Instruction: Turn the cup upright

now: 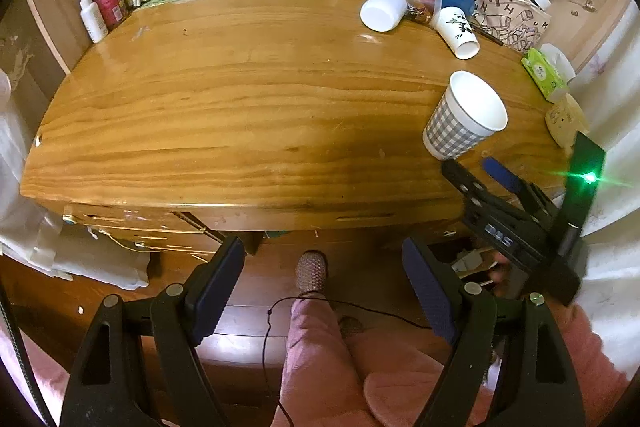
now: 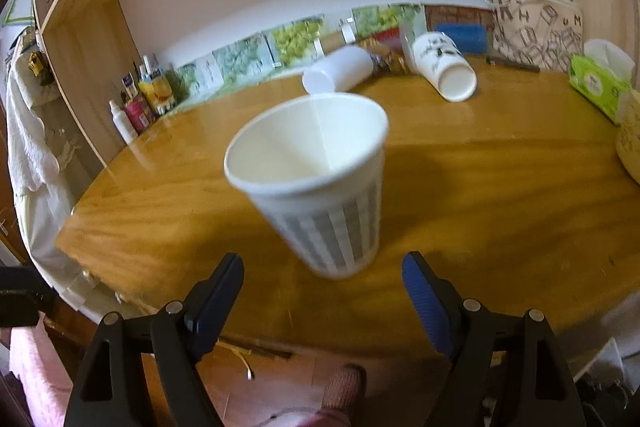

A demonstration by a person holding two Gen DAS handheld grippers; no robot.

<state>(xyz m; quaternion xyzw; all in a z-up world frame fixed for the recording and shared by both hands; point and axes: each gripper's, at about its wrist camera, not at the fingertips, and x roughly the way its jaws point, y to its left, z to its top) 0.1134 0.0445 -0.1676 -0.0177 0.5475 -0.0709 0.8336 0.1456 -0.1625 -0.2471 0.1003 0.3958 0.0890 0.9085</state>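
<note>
checked cup [image 2: 316,183] seen upright near desk [image 1: 240,99] front edge, flip looks done; right gripper [image 2: 323,291] fingers apart, nothing held; left gripper [image 1: 324,287] fingers apart too.

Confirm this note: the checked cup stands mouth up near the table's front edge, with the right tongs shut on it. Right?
One error: the right tongs are open, their fingers short of the checked cup and not touching it, as the right wrist view shows. The rest holds: the cup stands mouth up near the front edge of the table.
</note>
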